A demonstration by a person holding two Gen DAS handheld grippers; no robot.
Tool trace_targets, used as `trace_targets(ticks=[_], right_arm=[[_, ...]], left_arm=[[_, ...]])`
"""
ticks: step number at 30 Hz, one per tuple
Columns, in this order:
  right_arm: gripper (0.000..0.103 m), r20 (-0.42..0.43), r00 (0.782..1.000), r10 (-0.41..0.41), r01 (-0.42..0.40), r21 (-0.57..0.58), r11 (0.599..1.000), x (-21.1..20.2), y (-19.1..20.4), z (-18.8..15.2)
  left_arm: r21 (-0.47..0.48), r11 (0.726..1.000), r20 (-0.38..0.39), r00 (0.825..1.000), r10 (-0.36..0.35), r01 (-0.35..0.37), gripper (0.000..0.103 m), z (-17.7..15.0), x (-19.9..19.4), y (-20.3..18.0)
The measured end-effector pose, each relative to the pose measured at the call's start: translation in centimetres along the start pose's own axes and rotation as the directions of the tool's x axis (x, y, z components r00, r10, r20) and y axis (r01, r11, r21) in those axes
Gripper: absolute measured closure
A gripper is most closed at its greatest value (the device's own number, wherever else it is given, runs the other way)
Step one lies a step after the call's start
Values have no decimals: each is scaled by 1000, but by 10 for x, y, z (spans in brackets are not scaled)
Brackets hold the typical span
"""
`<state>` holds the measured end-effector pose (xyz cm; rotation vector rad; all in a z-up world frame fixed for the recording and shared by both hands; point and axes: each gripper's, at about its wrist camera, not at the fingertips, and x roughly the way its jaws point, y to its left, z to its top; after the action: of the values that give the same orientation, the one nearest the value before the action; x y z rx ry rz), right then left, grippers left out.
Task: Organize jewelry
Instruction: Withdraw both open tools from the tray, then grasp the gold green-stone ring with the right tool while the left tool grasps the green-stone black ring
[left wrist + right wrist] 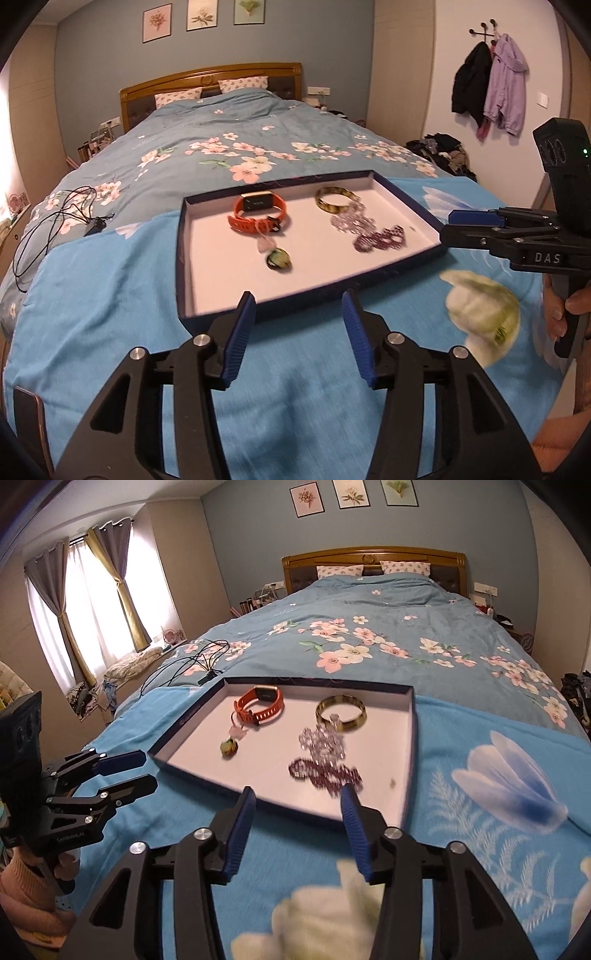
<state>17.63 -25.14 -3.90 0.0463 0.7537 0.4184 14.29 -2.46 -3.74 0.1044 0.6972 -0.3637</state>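
Observation:
A shallow dark-blue tray (180, 258) (412, 746) with a white floor lies on a bright blue blanket on the bed. In it lie an orange watch (255, 227) (273, 701), a gold-green bangle (332, 208) (360, 709), clear beads (352, 221) (325, 744), dark purple beads (380, 242) (328, 775) and a green pendant (279, 258) (229, 747). My left gripper (298, 299) (147, 768) hovers open at the tray's near left edge, holding nothing. My right gripper (298, 792) (448, 224) is open at the near right corner, also with nothing between its fingers.
The blue blanket (110, 314) (480, 830) with a flower print covers the foot of the bed. A black cable (55, 218) (192, 661) lies on the floral duvet left of the tray. A hand (561, 314) grips the right gripper's handle. Coats (491, 81) hang on the right wall.

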Motion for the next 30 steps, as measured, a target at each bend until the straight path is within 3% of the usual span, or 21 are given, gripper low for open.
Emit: trace_targets(ticks=[13,27,30], right_arm=[[54,-77,997,-21,27,78,997,-31,-15,-76],[55,-115,992,-43,45,16,999,-39,3,-107],[57,-116,990,-78,75,-33,997,-36,11,-107]], left_arm=[[122,984,-93,989,-119,130,51,-38,-1,-46],[122,975,-196,967,-162,188,56,-38,30,-64],[113,976,-212,964,-161,188,58,-39,34,-63]])
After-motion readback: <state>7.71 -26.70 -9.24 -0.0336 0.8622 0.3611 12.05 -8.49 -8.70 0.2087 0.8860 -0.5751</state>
